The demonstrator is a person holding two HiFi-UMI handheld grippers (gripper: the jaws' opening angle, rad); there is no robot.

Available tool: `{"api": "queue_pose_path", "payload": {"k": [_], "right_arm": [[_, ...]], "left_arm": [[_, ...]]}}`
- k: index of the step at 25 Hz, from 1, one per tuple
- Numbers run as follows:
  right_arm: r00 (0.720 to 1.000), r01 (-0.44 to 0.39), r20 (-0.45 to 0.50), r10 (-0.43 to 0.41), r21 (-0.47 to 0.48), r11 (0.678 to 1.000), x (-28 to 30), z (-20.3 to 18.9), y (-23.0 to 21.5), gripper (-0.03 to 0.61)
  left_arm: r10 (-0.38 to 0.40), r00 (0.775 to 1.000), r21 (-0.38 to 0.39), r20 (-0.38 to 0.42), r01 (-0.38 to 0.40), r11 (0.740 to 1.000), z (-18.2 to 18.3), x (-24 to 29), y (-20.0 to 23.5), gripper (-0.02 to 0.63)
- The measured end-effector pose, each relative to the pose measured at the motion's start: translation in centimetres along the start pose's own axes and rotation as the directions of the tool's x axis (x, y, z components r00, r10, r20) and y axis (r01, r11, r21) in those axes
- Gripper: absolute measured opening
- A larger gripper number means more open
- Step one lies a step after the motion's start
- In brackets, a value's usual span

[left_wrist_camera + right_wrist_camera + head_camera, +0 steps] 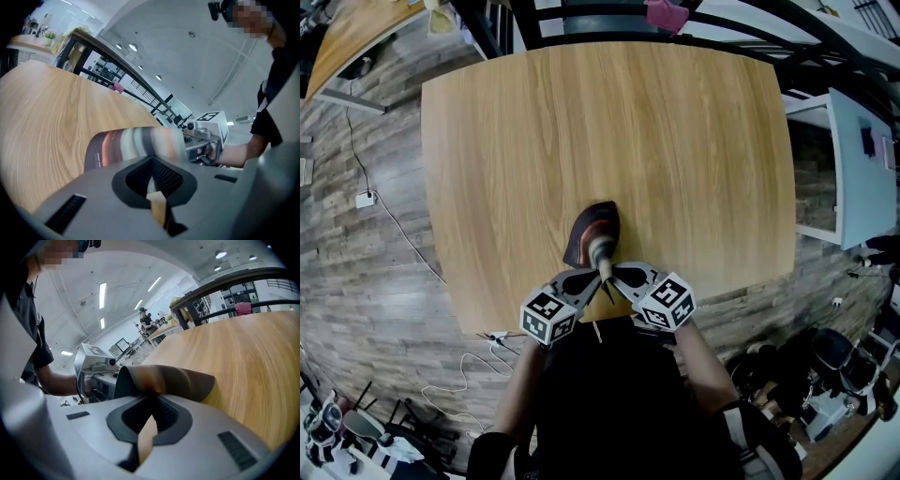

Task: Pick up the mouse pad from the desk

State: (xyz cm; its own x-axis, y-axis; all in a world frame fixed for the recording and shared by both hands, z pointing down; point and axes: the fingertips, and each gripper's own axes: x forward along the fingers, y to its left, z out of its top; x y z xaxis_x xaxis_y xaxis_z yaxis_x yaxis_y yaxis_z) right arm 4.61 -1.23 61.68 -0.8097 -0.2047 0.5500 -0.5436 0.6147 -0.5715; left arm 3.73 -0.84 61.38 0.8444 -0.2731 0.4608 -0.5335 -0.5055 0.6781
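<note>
The mouse pad, dark with brown, grey and white bands, is bent into an arch over the near edge of the wooden desk. Its near edge is lifted and its far end curls down toward the wood. My left gripper is shut on that near edge from the left. My right gripper is shut on it from the right, almost touching the left one. In the left gripper view the mouse pad rises just past my left gripper, with the right gripper beyond. In the right gripper view the mouse pad arches over my right gripper.
A dark chair with a pink item stands at the desk's far edge. A white table stands to the right. A white cable and socket lie on the plank floor at left. Shoes and bags sit at lower right.
</note>
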Motion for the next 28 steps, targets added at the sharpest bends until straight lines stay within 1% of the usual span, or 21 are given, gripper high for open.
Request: {"api": "queue_pose_path", "payload": {"k": [7, 16, 22, 28], "right_arm": [[0.999, -0.011, 0.037, 0.012, -0.015, 1.000, -2.1, 0.5, 1.8, 0.028], [0.995, -0.044, 0.085, 0.048, -0.051, 0.998, -5.1, 0.4, 4.5, 0.028], [0.986, -0.062, 0.152, 0.072, -0.068, 0.996, -7.5, 0.9, 6.3, 0.028], [0.976, -0.070, 0.201, 0.090, -0.102, 0.992, -9.6, 1.6, 7.9, 0.028]], "left_arm": [[-0.007, 1.000, 0.044, 0.013, 0.007, 0.999, 0.4, -0.8, -2.6, 0.020], [-0.006, 0.999, 0.106, 0.038, 0.002, 0.994, 0.5, -2.0, -6.4, 0.021], [0.000, 0.997, 0.158, 0.074, -0.012, 0.987, 1.0, -2.9, -9.3, 0.020], [0.012, 0.990, 0.181, 0.139, -0.037, 0.983, 1.7, -3.8, -11.7, 0.021]]}}
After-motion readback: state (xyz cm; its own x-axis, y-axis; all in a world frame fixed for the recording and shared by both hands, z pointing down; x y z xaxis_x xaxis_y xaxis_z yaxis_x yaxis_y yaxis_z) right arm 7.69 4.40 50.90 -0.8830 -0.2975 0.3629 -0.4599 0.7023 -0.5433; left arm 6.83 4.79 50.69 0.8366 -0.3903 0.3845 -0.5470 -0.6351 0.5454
